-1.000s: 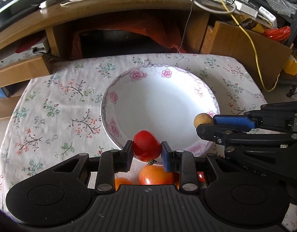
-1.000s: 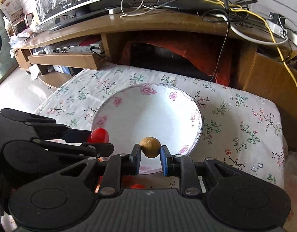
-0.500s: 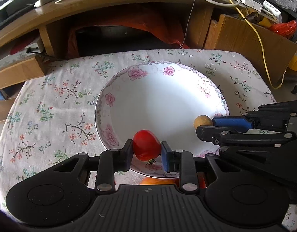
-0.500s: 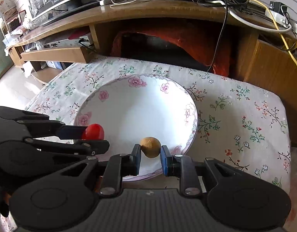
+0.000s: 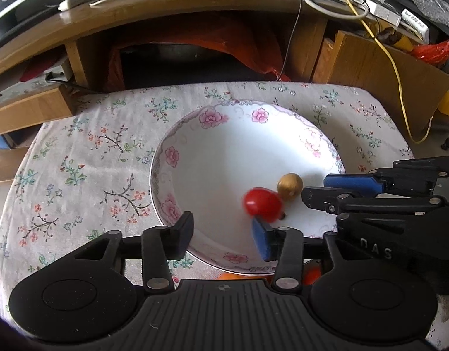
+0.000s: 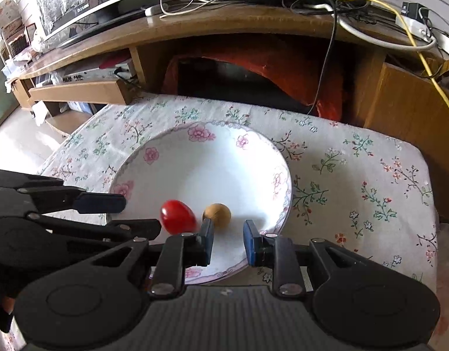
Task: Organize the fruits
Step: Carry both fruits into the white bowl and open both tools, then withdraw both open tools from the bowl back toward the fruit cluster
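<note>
Both grippers over the near edge of a white bowl (image 5: 177, 158) with pink flower rim, set on a floral tablecloth (image 5: 87, 158).

Left gripper (image 5: 223, 229): jaws spread wide, nothing between them. Black pad on its left finger, blue pad on its right finger. Red tomato (image 5: 262, 204) inside the bowl, just past the blue-padded fingertip; blurred, so cannot tell whether touching that pad or just clear of it.

Right gripper (image 6: 228, 239): jaws parted, gripping nothing. Small round tan fruit (image 6: 217, 215) in the bowl just ahead of the gap, close against the tip of the left finger; contact with that tip cannot be told.

Tomato and tan fruit side by side on the near part of the bowl floor, touching or nearly so. In the right wrist view, tomato (image 6: 177, 216) to the left of the tan fruit; in the left wrist view, tan fruit (image 5: 289, 185) just behind and to the right of the tomato.

Rest of the bowl bare white.

Orange fruit (image 5: 230, 276) partly visible under the left gripper body, outside the bowl at its near rim, mostly hidden.

Wooden desk (image 6: 224, 26) beyond the table, cables and a yellow cord (image 5: 394, 67) across it, red cloth (image 6: 297, 67) in the opening below.
</note>
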The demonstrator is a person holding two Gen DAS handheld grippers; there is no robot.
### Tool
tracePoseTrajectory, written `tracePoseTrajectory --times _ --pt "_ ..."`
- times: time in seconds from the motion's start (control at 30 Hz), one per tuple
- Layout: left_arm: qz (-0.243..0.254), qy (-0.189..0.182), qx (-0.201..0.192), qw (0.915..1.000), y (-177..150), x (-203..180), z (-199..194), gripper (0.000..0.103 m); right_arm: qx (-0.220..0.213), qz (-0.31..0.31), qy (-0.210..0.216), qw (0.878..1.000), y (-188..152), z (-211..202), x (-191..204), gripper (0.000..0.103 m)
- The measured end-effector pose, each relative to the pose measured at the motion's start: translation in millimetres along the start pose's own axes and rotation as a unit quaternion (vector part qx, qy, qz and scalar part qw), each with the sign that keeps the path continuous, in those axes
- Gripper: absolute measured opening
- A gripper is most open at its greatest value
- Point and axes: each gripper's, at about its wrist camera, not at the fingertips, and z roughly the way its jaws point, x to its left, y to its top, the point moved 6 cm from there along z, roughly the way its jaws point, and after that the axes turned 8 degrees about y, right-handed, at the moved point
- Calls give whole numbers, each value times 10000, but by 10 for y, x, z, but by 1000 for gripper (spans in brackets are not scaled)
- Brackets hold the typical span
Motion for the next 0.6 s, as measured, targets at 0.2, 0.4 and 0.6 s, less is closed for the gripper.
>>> tracePoseTrajectory --times 0.2,0.4,0.6 --pt "-65 110 -75 9999 17 50 -60 66 -123 9 -29 9999 33 -94 12 26" --pt "-188 166 -40 9997 -30 107 -119 67 -152 62 -96 9998 -1 -201 54 26" --pt "-203 241 -161 9994 -98 133 -284 73 -224 30 -74 9997 -70 -379 141 26"
